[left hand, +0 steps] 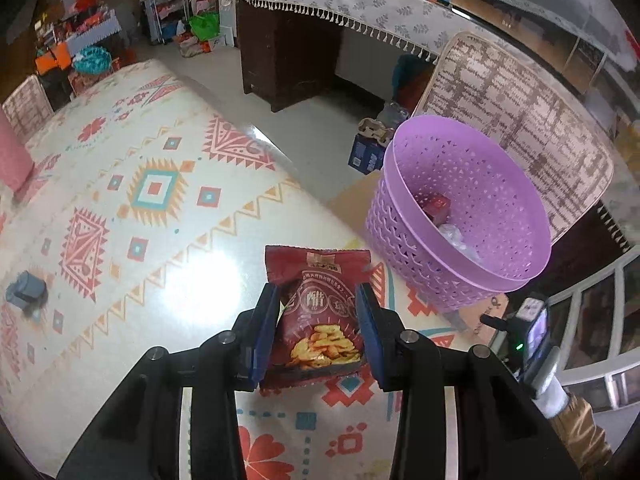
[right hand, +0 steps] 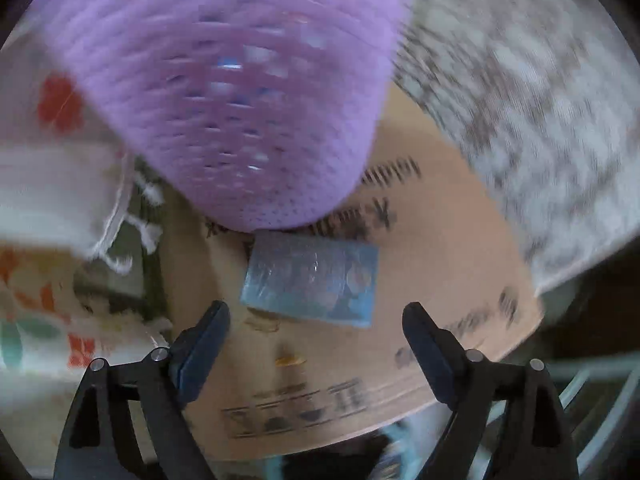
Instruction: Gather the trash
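My left gripper [left hand: 317, 294] is shut on a red snack packet [left hand: 318, 316] and holds it above the patterned tablecloth. A purple perforated basket [left hand: 460, 204] stands to the right of it on a cardboard box, with a red box [left hand: 438, 206] and clear plastic inside. In the blurred right wrist view my right gripper [right hand: 316, 316] is open and empty, low beside the basket's wall [right hand: 240, 100]. A blue shiny packet [right hand: 312, 280] lies on the cardboard box [right hand: 440, 240] just beyond its fingertips, at the basket's foot.
A grey object [left hand: 26, 290] lies at the table's left. A chair with a patterned cover [left hand: 520, 112] stands behind the basket. A dark desk with a fringed cloth [left hand: 320, 12] is across the floor. The table's fringed cloth edge [right hand: 120, 208] hangs left of the box.
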The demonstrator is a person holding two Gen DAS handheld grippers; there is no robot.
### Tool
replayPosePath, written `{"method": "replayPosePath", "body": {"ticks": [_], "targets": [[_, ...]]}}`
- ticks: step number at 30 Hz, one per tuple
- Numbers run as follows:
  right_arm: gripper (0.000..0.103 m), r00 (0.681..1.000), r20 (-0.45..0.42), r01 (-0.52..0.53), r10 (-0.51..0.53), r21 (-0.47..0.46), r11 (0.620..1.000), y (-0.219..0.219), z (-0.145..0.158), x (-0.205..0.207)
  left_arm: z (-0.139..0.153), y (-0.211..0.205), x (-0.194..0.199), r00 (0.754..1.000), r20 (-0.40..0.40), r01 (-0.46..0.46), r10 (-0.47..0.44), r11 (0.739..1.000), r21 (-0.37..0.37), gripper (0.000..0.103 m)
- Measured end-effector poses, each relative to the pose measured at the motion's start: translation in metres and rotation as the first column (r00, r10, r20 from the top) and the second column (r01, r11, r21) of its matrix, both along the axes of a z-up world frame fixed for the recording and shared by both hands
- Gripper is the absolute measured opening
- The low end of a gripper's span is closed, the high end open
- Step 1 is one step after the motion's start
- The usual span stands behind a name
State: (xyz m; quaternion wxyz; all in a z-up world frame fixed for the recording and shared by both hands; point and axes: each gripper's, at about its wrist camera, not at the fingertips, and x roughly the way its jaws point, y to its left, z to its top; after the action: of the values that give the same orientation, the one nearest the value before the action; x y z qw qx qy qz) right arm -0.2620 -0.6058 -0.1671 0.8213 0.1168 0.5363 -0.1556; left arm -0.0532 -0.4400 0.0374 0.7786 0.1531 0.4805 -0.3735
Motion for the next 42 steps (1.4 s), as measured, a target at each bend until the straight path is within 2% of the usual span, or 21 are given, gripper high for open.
{"method": "replayPosePath", "body": {"ticks": [2,4,7,10,14,17,20,22,25,30,32,33,35,36,37,39,40,42], "targets": [[0.091,0.993,-0.018,-0.114,0.113,-0.09,0.989,0.012,0.002,0.009,0.003,0.005,0.0,1.0,-0.004,-0.011,0.011,1.0,-0.021,0.04],[0.091,0.976,-0.052,-0.217,0.211,-0.153,0.964,0.022,-0.001,0.021,0.007,0.009,0.0,1.0,-0.002,-0.021,0.021,0.999,-0.035,0.048],[0.091,0.946,-0.103,-0.32,0.306,-0.155,0.935,0.032,-0.013,0.037,0.012,0.014,0.0,0.999,0.004,-0.038,0.038,0.998,-0.051,0.052],[0.09,0.927,-0.141,-0.367,0.349,-0.133,0.921,0.025,-0.026,0.043,0.015,0.017,0.002,0.999,0.013,-0.044,0.045,0.998,-0.05,0.052],[0.092,0.919,-0.142,-0.385,0.369,-0.116,0.915,0.025,-0.03,0.047,0.016,0.018,0.004,0.999,0.025,-0.04,0.041,0.998,-0.051,0.056],[0.087,0.93,-0.139,-0.354,0.341,-0.082,0.932,0.018,-0.03,0.047,0.014,0.015,0.006,0.999,0.026,-0.034,0.036,0.998,-0.05,0.061],[0.076,0.939,-0.123,-0.332,0.322,-0.072,0.941,0.016,-0.018,0.043,0.007,0.008,0.006,1.0,0.02,-0.016,0.017,0.999,-0.033,0.064],[0.061,0.943,-0.115,-0.322,0.312,-0.078,0.943,0.025,-0.014,0.036,0.004,0.003,0.004,1.0,0.03,-0.005,0.005,1.0,-0.013,0.069],[0.046,0.955,-0.094,-0.289,0.282,-0.066,0.955,0.03,-0.007,0.025,-0.002,-0.004,0.001,0.999,0.052,0.008,-0.009,1.0,0.012,0.073],[0.035,0.974,-0.06,-0.221,0.219,-0.028,0.975,0.032,-0.003,0.011,-0.016,-0.017,0.0,0.996,0.084,0.022,-0.028,0.997,0.081,0.075],[0.034,0.979,-0.054,-0.195,0.195,-0.012,0.981,0.028,0.0,0.005,-0.022,-0.019,-0.002,0.997,0.066,0.025,-0.032,0.994,0.102,0.072],[0.035,0.982,-0.048,-0.182,0.182,0.001,0.983,0.026,0.002,0.002,-0.023,-0.017,-0.001,0.998,0.05,0.028,-0.033,0.995,0.096,0.06],[0.035,0.984,-0.036,-0.173,0.174,0.027,0.985,0.021,0.002,-0.003,-0.021,-0.013,-0.005,0.997,0.075,0.005,-0.013,0.994,0.107,0.056],[0.037,0.985,-0.03,-0.171,0.173,0.041,0.984,0.016,0.001,-0.007,-0.02,-0.011,-0.006,0.997,0.077,0.001,-0.009,0.995,0.104,0.051],[0.047,0.985,-0.032,-0.169,0.171,0.058,0.984,0.014,0.002,-0.012,-0.018,-0.008,-0.007,0.997,0.081,-0.004,-0.004,0.995,0.101,0.043],[0.063,0.984,-0.043,-0.169,0.172,0.061,0.984,0.011,0.003,-0.019,-0.016,-0.001,-0.009,0.996,0.083,-0.021,0.012,0.994,0.103,0.043],[0.067,0.983,-0.045,-0.175,0.177,0.046,0.983,0.013,0.003,-0.022,-0.015,0.004,-0.011,0.996,0.085,-0.023,0.015,0.995,0.101,0.043],[0.068,0.98,-0.053,-0.188,0.189,0.026,0.982,0.016,0.002,-0.027,-0.014,0.013,-0.016,0.995,0.096,-0.024,0.014,0.994,0.103,0.043]]}}
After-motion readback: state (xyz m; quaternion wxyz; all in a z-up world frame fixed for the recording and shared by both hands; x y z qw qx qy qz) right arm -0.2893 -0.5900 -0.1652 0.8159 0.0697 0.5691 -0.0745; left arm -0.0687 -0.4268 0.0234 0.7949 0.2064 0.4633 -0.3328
